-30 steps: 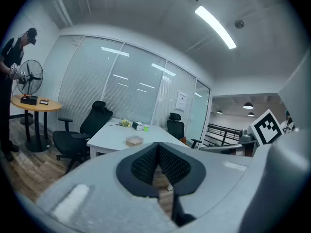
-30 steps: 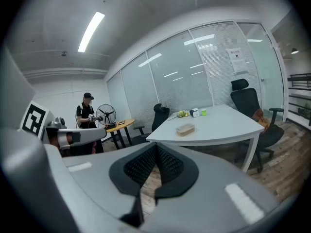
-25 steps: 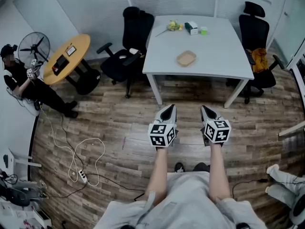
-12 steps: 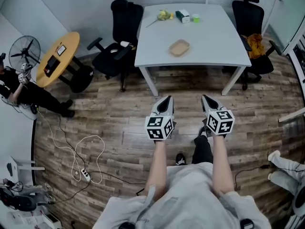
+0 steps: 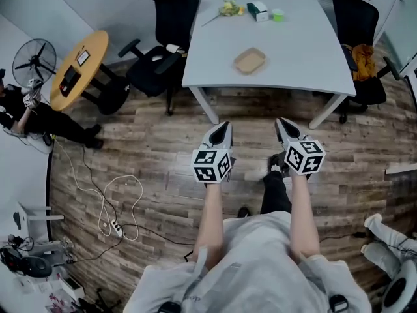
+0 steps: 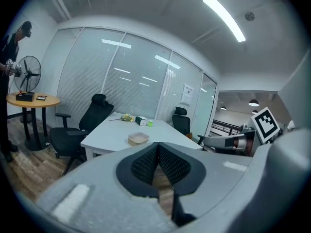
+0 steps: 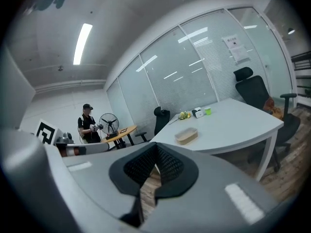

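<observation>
Both grippers are held out in front of me over the wooden floor, side by side, a short way from a white table point(image 5: 293, 44). My left gripper point(image 5: 221, 128) is shut with nothing in it, its dark pads meeting at the tip point(image 6: 158, 146). My right gripper point(image 5: 281, 124) is likewise shut and empty point(image 7: 155, 147). Nearest on the table is a shallow tan tray point(image 5: 250, 60), also visible in the gripper views point(image 6: 137, 139) point(image 7: 186, 135). At the table's far edge lie a yellow-green bundle point(image 5: 229, 8), a small box point(image 5: 259, 10) and a green cup point(image 5: 278, 15).
Black office chairs stand left point(image 5: 163, 54) and right point(image 5: 362, 41) of the table. A round wooden table point(image 5: 77, 70), a fan point(image 5: 36, 54) and a seated person point(image 5: 26, 113) are at the far left. A white cable with a power strip point(image 5: 114, 208) lies on the floor.
I have stepped closer to the white table, so it sits nearer and larger. Both grippers stay shut and side by side, carried forward with me.
</observation>
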The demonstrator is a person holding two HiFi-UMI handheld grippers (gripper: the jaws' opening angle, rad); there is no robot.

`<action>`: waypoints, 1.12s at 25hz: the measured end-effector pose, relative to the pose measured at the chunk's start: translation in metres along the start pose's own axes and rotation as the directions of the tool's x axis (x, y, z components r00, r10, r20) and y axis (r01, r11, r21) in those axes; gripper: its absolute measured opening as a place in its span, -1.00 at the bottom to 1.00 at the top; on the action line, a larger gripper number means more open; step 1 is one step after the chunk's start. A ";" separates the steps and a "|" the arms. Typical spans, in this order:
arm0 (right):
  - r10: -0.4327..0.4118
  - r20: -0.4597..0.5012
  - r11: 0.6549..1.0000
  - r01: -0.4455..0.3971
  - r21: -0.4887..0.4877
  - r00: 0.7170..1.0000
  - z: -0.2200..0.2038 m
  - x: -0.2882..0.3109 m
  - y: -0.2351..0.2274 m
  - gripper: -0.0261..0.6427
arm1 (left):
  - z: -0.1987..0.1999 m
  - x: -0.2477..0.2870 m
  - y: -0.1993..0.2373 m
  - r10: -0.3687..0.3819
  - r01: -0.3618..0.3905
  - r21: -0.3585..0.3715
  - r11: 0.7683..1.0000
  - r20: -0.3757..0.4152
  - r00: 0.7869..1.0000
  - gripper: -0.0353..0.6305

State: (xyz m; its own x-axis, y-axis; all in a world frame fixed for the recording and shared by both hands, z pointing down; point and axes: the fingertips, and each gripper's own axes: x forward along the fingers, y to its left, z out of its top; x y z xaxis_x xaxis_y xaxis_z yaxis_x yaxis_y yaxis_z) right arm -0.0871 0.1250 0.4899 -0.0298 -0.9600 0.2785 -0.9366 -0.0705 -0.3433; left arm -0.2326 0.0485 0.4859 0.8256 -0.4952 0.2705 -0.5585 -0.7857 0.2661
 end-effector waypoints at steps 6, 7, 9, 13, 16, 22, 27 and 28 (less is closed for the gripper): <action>0.029 -0.012 0.999 -0.029 -0.017 1.000 0.030 0.061 -0.060 -0.92 | 0.003 0.077 0.025 0.047 -0.047 -0.012 0.999 -0.041 0.998 -0.88; 0.031 -0.023 0.999 -0.031 -0.018 0.999 0.032 0.068 -0.073 -0.92 | 0.002 0.088 0.028 0.059 -0.060 -0.020 0.998 -0.051 0.997 -0.88; 0.033 -0.058 0.999 -0.034 -0.016 0.998 0.034 0.086 -0.101 -0.92 | -0.002 0.112 0.035 0.085 -0.089 -0.039 0.995 -0.078 0.993 -0.88; 0.040 -0.101 0.999 -0.037 0.035 0.994 0.045 0.123 -0.159 -0.91 | -0.004 0.162 0.045 0.127 -0.135 -0.053 0.989 -0.131 0.983 -0.88; 0.058 -0.126 0.998 -0.053 0.043 0.990 0.058 0.142 -0.189 -0.91 | 0.002 0.193 0.046 0.146 -0.158 -0.069 0.985 -0.151 0.978 -0.88; 0.095 -0.121 0.993 -0.086 0.081 0.988 0.088 0.166 -0.234 -0.91 | 0.017 0.239 0.038 0.188 -0.201 -0.065 0.977 -0.169 0.968 -0.88; 0.135 -0.124 0.987 -0.124 0.098 0.983 0.098 0.189 -0.240 -0.91 | 0.017 0.243 0.042 0.226 -0.243 -0.070 0.968 -0.191 0.955 -0.88; 0.144 -0.125 0.986 -0.132 0.100 0.982 0.099 0.195 -0.240 -0.91 | 0.016 0.243 0.043 0.236 -0.254 -0.074 0.964 -0.191 0.953 -0.88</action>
State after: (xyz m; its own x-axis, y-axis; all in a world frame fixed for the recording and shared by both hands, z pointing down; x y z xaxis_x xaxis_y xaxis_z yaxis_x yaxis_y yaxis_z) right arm 0.1661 -0.0722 0.5375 -0.2081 -0.9185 0.3364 -0.8846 0.0300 -0.4654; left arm -0.0551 -0.1114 0.5483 0.6389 -0.5866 0.4976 -0.7544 -0.6045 0.2561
